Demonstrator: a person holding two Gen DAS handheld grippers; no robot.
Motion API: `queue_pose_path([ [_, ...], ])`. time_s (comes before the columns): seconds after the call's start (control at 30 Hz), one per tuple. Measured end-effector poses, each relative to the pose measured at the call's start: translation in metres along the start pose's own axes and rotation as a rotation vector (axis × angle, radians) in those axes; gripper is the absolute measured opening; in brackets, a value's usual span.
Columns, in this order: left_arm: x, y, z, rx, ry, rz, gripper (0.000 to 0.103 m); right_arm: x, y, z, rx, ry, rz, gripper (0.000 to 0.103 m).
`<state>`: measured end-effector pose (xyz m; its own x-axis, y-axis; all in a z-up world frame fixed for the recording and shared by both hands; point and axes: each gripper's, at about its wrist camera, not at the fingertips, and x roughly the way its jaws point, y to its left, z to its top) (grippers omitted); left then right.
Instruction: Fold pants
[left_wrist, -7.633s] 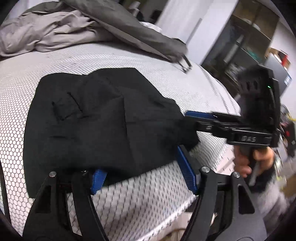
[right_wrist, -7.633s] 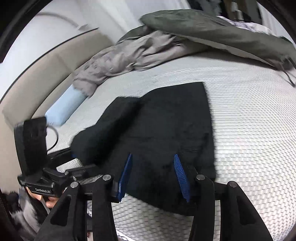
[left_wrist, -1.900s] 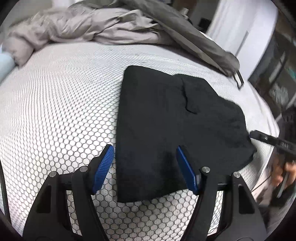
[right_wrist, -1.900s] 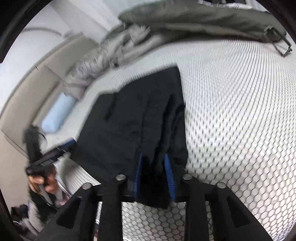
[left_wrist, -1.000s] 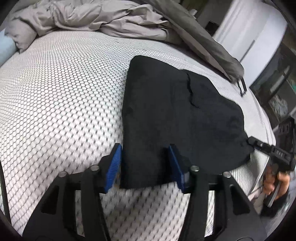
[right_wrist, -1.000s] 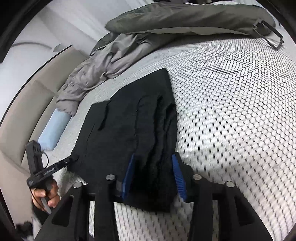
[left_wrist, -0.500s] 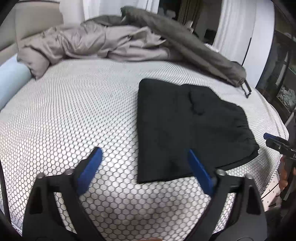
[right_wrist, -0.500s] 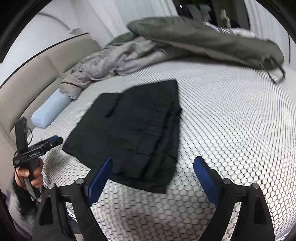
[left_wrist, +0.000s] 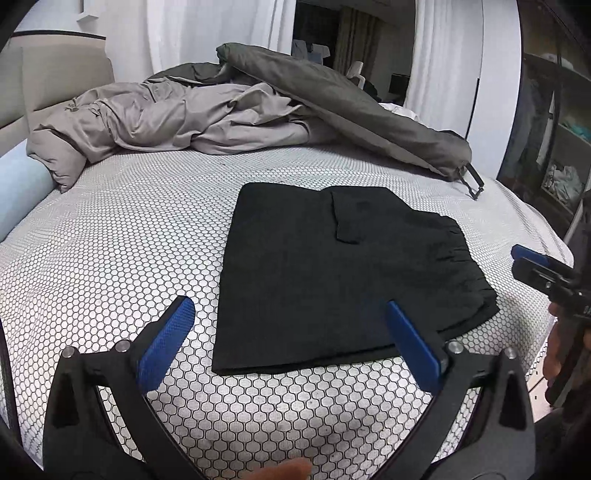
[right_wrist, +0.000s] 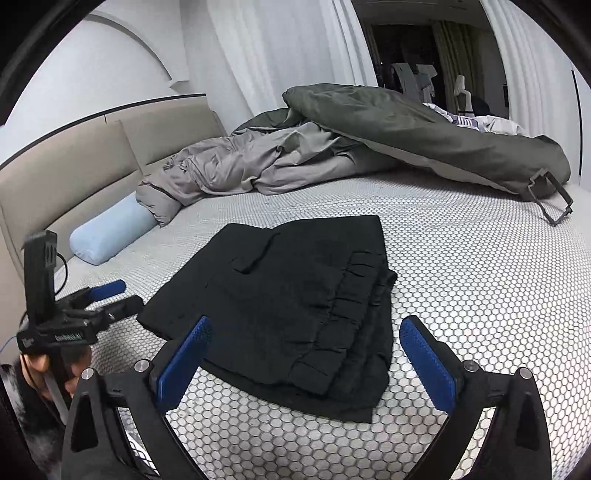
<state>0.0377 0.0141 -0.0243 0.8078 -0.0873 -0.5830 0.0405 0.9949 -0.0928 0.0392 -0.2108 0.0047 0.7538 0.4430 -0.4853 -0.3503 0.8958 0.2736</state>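
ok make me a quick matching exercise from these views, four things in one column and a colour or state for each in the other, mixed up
Things:
1. pants
2. bolster pillow
3. duvet
4. left gripper

Descriptions:
A. light blue, against the headboard
B. open, holding nothing
C. black, folded flat on the bed
D. dark olive, bunched at the far side

Pairs: 1-C, 2-A, 3-D, 4-B

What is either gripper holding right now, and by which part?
Nothing is held. The left gripper and right gripper are both open and clear of the folded black pants, which lie flat on the bed.
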Motion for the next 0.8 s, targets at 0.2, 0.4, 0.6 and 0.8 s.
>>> queue_pose_path([
  [0.2,0.009,0.006,0.006,-0.011,-0.009,-0.001,0.102,0.001,0.005,0.001,-0.02,-0.016,-0.004,0.103],
  [0.4,0.003,0.009,0.007,-0.012,-0.031,0.02,0.102,0.0,0.005,-0.002,-0.015,-0.023,-0.002,0.103],
  [0.6,0.003,0.008,0.007,0.003,-0.031,0.023,0.102,0.0,0.005,-0.003,-0.016,-0.024,0.0,0.103],
  [0.8,0.001,0.01,0.008,-0.011,-0.044,0.033,0.102,0.001,0.006,-0.003,-0.022,-0.021,-0.006,0.103],
])
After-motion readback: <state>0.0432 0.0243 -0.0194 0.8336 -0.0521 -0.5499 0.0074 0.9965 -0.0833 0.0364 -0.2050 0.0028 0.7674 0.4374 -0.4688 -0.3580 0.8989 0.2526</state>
